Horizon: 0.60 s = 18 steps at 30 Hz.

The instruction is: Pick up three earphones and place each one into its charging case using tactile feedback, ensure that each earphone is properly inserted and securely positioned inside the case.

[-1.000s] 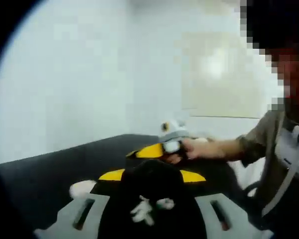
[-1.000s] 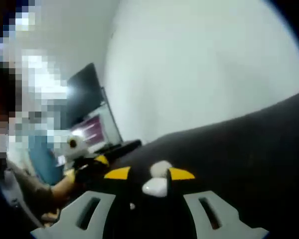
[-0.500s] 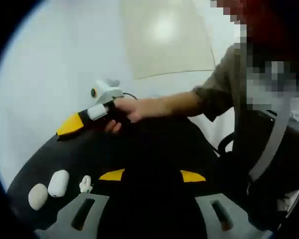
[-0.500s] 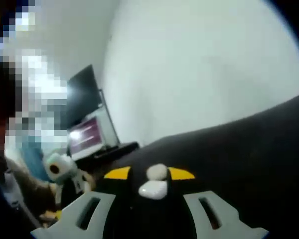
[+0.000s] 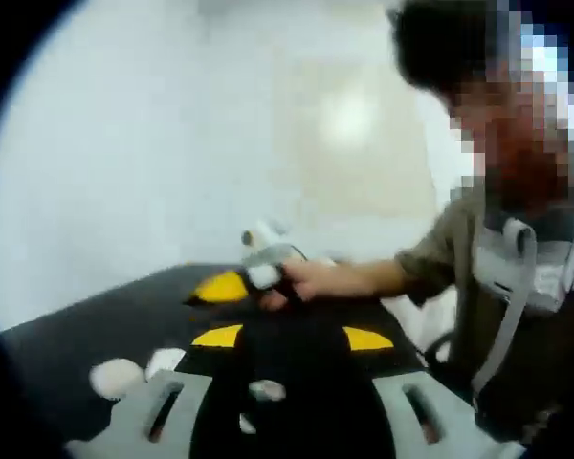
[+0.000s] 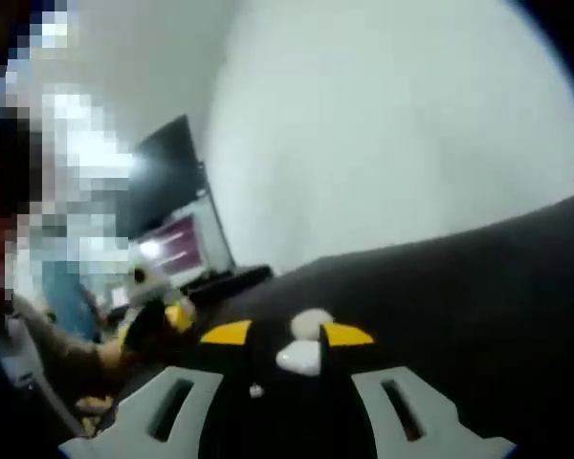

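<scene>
The left gripper view was motion-blurred. The left claw (image 5: 292, 337), its two yellow-tipped jaws standing well apart and holding nothing, looked across a black bench (image 5: 96, 330). Compared with half a second earlier, this camera had swung: the person's outstretched hand (image 5: 311, 280) and the right claw it carried now sat near the middle of the view, just beyond the left claw's tips, instead of up and to the left. That was the camera turning, not the things sliding.

Two white rounded charging cases (image 5: 139, 371) lay side by side towards the near left part of the bench, beside the left jaw's grey base. Two small white earphones (image 5: 265, 389) lay on the bench between the jaw bases, too blurred to make out in detail.

In the right gripper view, the right claw (image 6: 289, 334) also stood wide open and empty. Two more white rounded pieces (image 6: 304, 346), probably another case or its parts, rested on the bench right at its tips, one touching the other. A tiny white speck, perhaps an earphone (image 6: 256, 390), lay between the jaw bases. This view had hardly shifted. The left claw appeared at the left, beside a lit monitor (image 6: 177, 251) beyond the far edge.

Judging by this, neither claw had picked anything up yet; the left one seemed to be searching for its target.
</scene>
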Motion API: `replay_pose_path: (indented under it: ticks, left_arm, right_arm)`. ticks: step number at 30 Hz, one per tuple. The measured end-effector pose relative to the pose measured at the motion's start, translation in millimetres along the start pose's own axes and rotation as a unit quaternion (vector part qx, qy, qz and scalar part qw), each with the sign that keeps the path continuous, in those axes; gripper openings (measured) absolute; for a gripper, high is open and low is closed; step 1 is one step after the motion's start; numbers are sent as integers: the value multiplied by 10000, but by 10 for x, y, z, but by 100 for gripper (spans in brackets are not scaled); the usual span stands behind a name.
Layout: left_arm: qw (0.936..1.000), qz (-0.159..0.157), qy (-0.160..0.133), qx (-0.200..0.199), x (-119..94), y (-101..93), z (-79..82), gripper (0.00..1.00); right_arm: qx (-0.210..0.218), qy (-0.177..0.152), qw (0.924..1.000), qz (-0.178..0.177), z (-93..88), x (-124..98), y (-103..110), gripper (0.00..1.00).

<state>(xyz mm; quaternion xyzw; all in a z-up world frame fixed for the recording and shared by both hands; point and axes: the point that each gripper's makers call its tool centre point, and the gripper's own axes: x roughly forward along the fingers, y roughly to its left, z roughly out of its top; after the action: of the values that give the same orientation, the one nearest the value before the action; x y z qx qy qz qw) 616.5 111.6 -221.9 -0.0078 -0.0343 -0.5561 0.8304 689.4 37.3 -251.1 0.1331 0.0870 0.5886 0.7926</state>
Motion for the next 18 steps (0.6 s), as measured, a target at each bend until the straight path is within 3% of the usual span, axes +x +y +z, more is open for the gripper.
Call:
replay_pose_path:
  ticks: [2,5,8,9,12,15,18]
  left_arm:
    - [9977,639,-233,-37,-104,292,78,30]
    - [9866,1578,-383,-176,-296,757,87,27]
    - [9828,1817,-228,-256,-340,913,-1,23]
    - [9834,1790,-195,-217,-320,913,-19,22]
    - [9846,1745,-39,-91,-264,882,-83,22]
    - [9847,1700,342,186,-207,849,-214,22]
    - [9848,1644,494,272,-168,821,-273,22]
  right_arm:
    - [-169,360,9991,153,-97,5,101,25]
    - [-679,931,9931,209,-297,14,200,24]
    - [-974,1447,9836,468,-536,21,327,24]
    - [-1023,1670,9788,601,-646,23,379,24]
    - [-1295,1943,9695,741,-801,47,424,26]
    - [-1548,2032,9643,698,-855,76,392,28]
    - [-1601,2019,9645,583,-843,85,340,28]
